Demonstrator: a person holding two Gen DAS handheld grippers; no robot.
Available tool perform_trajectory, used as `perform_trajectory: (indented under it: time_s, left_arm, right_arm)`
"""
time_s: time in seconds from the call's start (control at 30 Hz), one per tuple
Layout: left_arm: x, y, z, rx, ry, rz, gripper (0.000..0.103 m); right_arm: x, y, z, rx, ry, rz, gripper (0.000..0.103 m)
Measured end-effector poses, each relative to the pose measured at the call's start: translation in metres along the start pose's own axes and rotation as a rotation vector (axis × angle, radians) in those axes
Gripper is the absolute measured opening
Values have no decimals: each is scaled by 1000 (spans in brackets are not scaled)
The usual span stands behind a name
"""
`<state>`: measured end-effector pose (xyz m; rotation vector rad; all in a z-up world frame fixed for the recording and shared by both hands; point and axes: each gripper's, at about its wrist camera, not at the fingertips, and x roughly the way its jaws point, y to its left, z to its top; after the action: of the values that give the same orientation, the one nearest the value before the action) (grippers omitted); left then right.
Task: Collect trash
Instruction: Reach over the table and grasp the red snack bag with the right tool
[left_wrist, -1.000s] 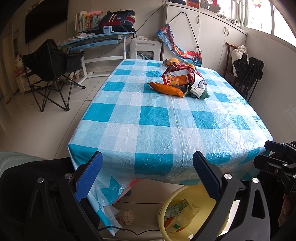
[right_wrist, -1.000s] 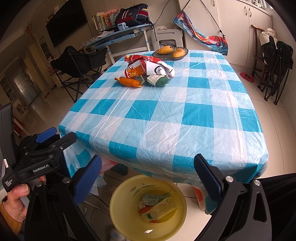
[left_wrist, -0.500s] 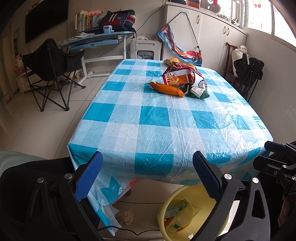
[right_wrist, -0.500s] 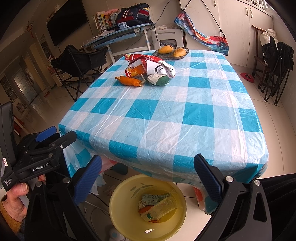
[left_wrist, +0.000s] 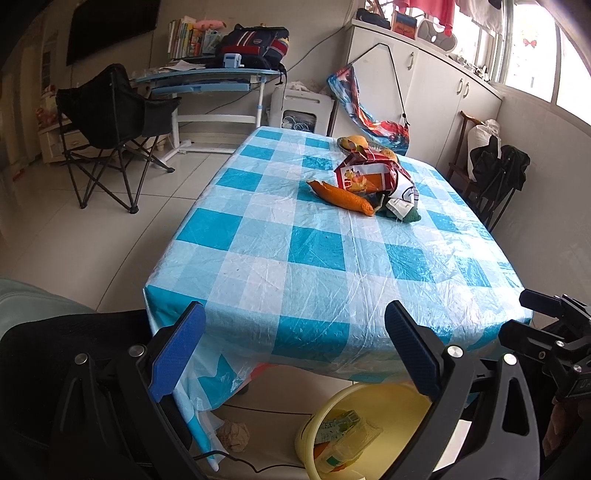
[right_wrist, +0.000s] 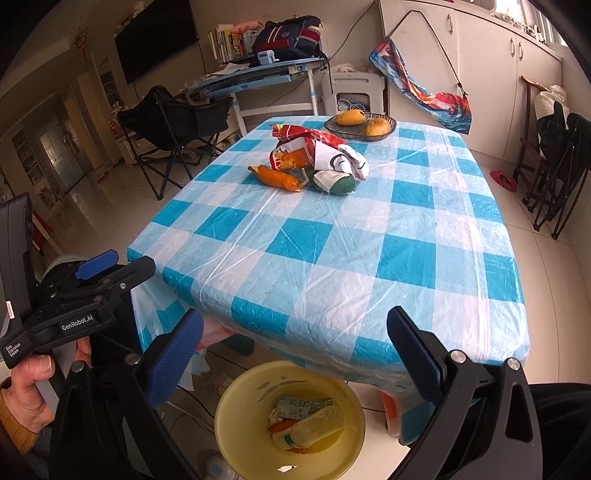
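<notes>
A pile of trash lies at the far middle of the blue-checked table (left_wrist: 295, 258): a red snack bag (left_wrist: 364, 173) (right_wrist: 299, 147), an orange wrapper (left_wrist: 341, 197) (right_wrist: 277, 177) and a green-and-white packet (left_wrist: 400, 208) (right_wrist: 334, 181). A yellow bin (right_wrist: 236, 435) (left_wrist: 369, 402) with several wrappers inside stands on the floor below the table's near edge. My left gripper (left_wrist: 293, 350) is open and empty, off the near edge. My right gripper (right_wrist: 295, 354) is open and empty above the bin. The left gripper also shows in the right wrist view (right_wrist: 107, 273).
A dish of mangoes (right_wrist: 360, 123) sits at the table's far end. A crumpled paper ball (left_wrist: 232, 435) lies on the floor under the table. A black folding chair (left_wrist: 107, 122) stands at the left, a blue desk (left_wrist: 207, 79) behind, dark chairs (right_wrist: 554, 162) at the right.
</notes>
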<state>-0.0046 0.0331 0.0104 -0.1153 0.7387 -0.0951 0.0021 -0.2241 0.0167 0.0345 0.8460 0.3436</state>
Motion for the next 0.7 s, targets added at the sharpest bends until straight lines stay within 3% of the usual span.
perform_trajectory:
  time_s: [0.23,0.5,0.7]
  left_arm:
    - [2,5,16,-53,-28,-7,94]
    - [26,1,30,-39,26,3,94]
    - [32,0,32,-36,36,17,94]
  right_arm:
    - [22,-1,45,-120,-21,-14,95]
    - [70,-6,110,-219,-36,-55,95]
    - [95,-6,133,-264,-18,-42,95]
